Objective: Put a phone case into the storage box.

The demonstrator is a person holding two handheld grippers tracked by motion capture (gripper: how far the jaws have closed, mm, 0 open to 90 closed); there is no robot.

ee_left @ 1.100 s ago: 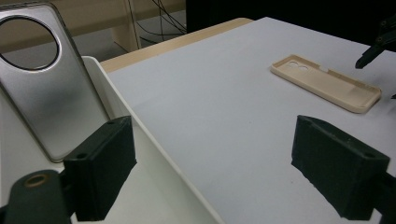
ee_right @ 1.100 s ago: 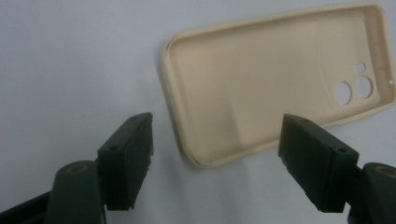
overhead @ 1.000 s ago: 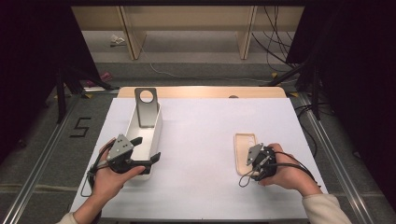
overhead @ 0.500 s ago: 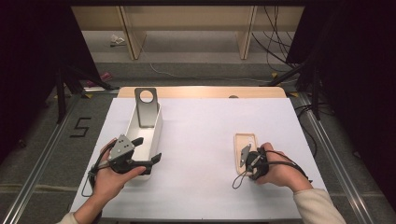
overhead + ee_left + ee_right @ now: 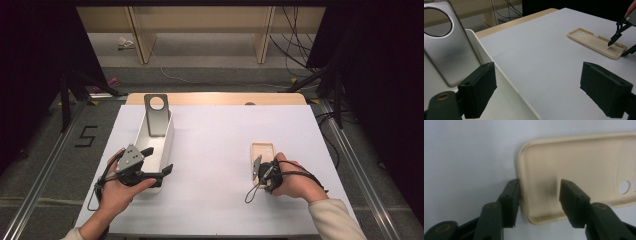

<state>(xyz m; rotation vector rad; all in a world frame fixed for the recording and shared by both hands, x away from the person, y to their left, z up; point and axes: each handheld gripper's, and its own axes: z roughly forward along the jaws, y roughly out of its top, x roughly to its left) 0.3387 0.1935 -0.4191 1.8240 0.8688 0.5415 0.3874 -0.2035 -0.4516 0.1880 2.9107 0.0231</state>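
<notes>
High view: white table (image 5: 220, 150); beige phone case (image 5: 262, 151) lying flat, hollow side up, at right; white bin (image 5: 167, 137) with grey phone-back plate (image 5: 156, 114) at left. Right gripper (image 5: 536, 202) at the case's near corner, jaws just closing, one outside the rim, one over the hollow, not yet pinching. Left gripper (image 5: 536, 95) spread wide, astride the bin's wall, holding nothing.

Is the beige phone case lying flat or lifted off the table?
Flat, hollow side up: the beige phone case rests on the table.
</notes>
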